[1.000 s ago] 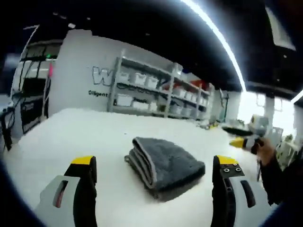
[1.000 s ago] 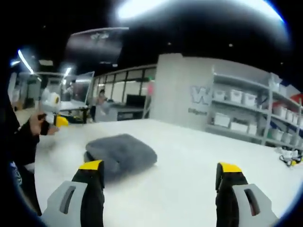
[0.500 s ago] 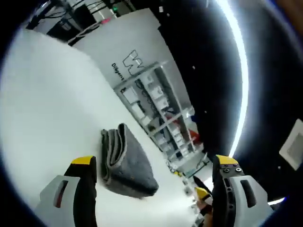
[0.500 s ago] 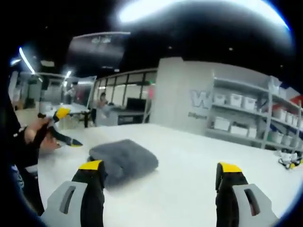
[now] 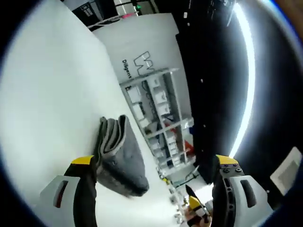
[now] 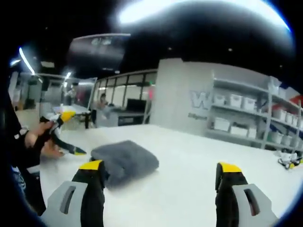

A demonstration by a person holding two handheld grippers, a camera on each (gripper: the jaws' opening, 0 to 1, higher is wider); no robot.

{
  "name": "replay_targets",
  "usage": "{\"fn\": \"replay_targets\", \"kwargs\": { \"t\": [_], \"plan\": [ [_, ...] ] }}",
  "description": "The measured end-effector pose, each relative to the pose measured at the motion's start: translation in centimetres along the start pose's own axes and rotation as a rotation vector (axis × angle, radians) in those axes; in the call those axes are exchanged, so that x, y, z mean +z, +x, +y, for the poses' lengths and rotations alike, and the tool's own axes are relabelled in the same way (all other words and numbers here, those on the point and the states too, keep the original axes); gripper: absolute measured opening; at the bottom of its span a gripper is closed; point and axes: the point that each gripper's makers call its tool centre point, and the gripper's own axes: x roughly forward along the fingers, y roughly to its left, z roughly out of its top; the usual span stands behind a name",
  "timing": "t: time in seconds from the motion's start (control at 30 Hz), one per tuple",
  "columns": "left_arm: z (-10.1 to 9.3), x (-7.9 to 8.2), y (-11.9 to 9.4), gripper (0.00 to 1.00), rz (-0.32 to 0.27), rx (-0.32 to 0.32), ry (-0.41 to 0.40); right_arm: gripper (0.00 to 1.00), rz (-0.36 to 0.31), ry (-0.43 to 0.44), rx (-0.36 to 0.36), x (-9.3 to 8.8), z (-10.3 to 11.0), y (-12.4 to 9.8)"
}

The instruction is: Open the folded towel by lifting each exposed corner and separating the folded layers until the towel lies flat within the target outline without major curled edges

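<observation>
On the white table (image 5: 42,94), a folded grey towel (image 5: 120,158) lies between my two spread grippers.

From the left gripper view, steeply rolled, the towel's plush stacked layers show at its folded edge, just beside my left gripper's (image 5: 154,163) yellow-tipped jaws, which stand wide apart and hold nothing; the other gripper's yellow tip is cut off low in the view, blurred. From the right gripper view, the towel (image 6: 125,160) is a soft rounded block ahead, its near side partly hidden behind one jaw of my right gripper (image 6: 161,168), also parted and empty. My hand (image 6: 40,139) holds the left gripper (image 6: 68,149) tilted down toward the towel; I cannot tell its jaw spacing there.
</observation>
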Motion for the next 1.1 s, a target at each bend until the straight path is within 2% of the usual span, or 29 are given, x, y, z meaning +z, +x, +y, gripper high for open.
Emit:
{"fn": "replay_targets", "kwargs": {
  "t": [0.23, 0.4, 0.6, 0.8, 1.1],
  "plan": [
    [0.8, -1.3, 0.8, 1.00, 0.033, 0.026, -0.011, 0.98, 0.005, -0.006, 0.010, 0.1, 0.2, -0.1],
    [0.9, -1.3, 1.6, 1.00, 0.030, 0.034, 0.004, 0.98, 0.003, -0.010, 0.015, 0.3, 0.4, 0.0],
    [1.3, -1.8, 2.4, 1.00, 0.062, 0.044, 0.010, 0.98, 0.014, -0.032, 0.014, 0.5, 0.4, 0.5],
    [1.3, -1.4, 3.1, 1.00, 0.049, 0.038, 0.010, 0.98, 0.001, -0.043, 0.042, 1.6, 0.9, 1.1],
    [0.9, -1.3, 3.4, 0.94, 0.051, 0.027, 0.039, 0.98, 0.000, -0.036, 0.068, 1.6, 1.6, 1.4]
  ]
}}
